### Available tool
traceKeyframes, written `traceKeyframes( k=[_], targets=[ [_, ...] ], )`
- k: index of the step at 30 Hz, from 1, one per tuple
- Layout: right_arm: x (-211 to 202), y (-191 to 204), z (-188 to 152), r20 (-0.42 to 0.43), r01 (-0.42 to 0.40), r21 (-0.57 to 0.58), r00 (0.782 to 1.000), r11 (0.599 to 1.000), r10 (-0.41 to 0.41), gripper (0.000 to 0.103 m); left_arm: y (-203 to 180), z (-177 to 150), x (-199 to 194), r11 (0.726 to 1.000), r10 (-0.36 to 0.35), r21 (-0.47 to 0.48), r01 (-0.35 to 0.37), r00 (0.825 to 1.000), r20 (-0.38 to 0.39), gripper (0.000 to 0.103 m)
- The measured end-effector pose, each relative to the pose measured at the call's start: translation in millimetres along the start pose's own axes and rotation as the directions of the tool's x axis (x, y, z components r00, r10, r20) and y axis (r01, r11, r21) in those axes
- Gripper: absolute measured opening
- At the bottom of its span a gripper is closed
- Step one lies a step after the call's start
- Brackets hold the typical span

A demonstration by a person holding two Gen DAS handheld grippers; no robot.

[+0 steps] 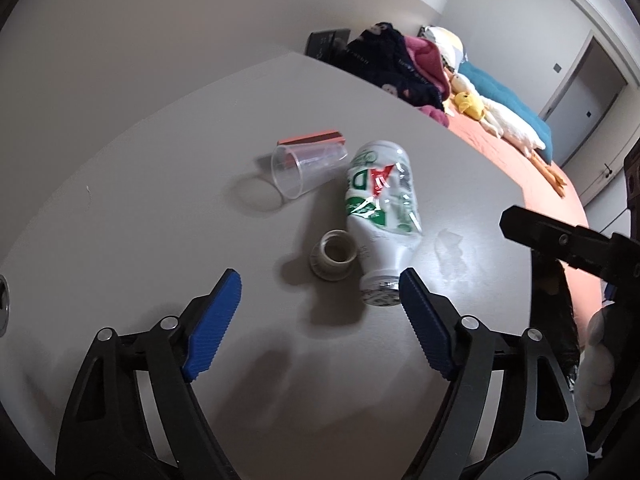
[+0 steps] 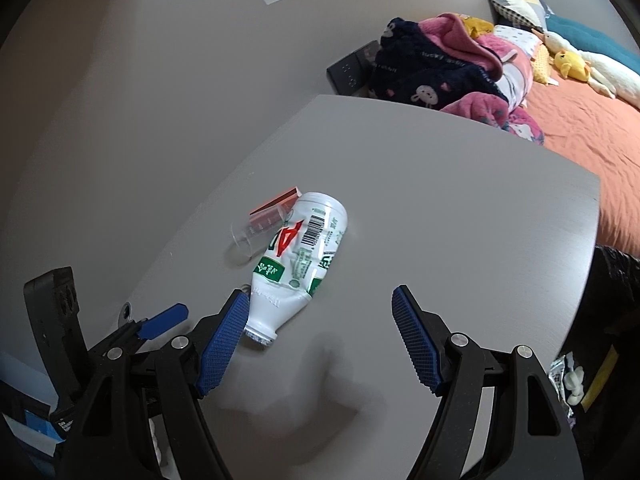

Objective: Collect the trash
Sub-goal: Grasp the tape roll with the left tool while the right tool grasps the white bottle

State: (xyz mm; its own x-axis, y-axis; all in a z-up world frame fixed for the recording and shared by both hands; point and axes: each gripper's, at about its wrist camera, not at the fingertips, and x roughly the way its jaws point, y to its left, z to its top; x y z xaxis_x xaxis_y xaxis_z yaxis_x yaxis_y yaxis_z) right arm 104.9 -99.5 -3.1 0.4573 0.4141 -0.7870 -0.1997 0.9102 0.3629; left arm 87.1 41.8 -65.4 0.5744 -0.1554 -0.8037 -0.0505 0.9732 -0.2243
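White squashed bottle [image 1: 382,216] lies on its side on the grey table [image 1: 140,200], by a clear cup [image 1: 306,168]. Both grippers, left [image 1: 320,292] and right [image 2: 320,312], are spread wide, holding nothing. A bump could roll it away.

A big grey table [image 1: 140,160] held the things. A squashed white plastic bottle [image 1: 382,204] lay on its side. A small tape roll [image 1: 334,255] sat just beside its neck. A clear plastic cup [image 1: 306,168] lay tipped over, in front of a flat orange box [image 1: 310,137].
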Motion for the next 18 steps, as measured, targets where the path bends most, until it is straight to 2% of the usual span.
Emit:
traceKeyframes(
  k=[10, 15, 18],
  targets=[
    [28.1, 4.1, 11.4, -0.032, 0.000, 0.004, 0.999, 1.000, 0.000, 0.075, 3.0, 7.5, 27.5, 1.000, 0.001, 0.016, 0.000, 0.999, -0.042, 0.076],
    [41.1, 3.2, 14.6, -0.048, 0.009, 0.011, 0.999, 1.000, -0.009, 0.075, 5.0, 6.8, 40.2, 1.000, -0.016, 0.007, 0.016, 0.998, -0.065, 0.068],
    [50.2, 4.0, 16.9, -0.055, 0.019, 0.005, 0.998, 1.000, -0.019, 0.075, 2.8, 7.8, 41.0, 1.000, -0.016, 0.018, 0.017, 0.999, -0.051, 0.060]
  ],
)
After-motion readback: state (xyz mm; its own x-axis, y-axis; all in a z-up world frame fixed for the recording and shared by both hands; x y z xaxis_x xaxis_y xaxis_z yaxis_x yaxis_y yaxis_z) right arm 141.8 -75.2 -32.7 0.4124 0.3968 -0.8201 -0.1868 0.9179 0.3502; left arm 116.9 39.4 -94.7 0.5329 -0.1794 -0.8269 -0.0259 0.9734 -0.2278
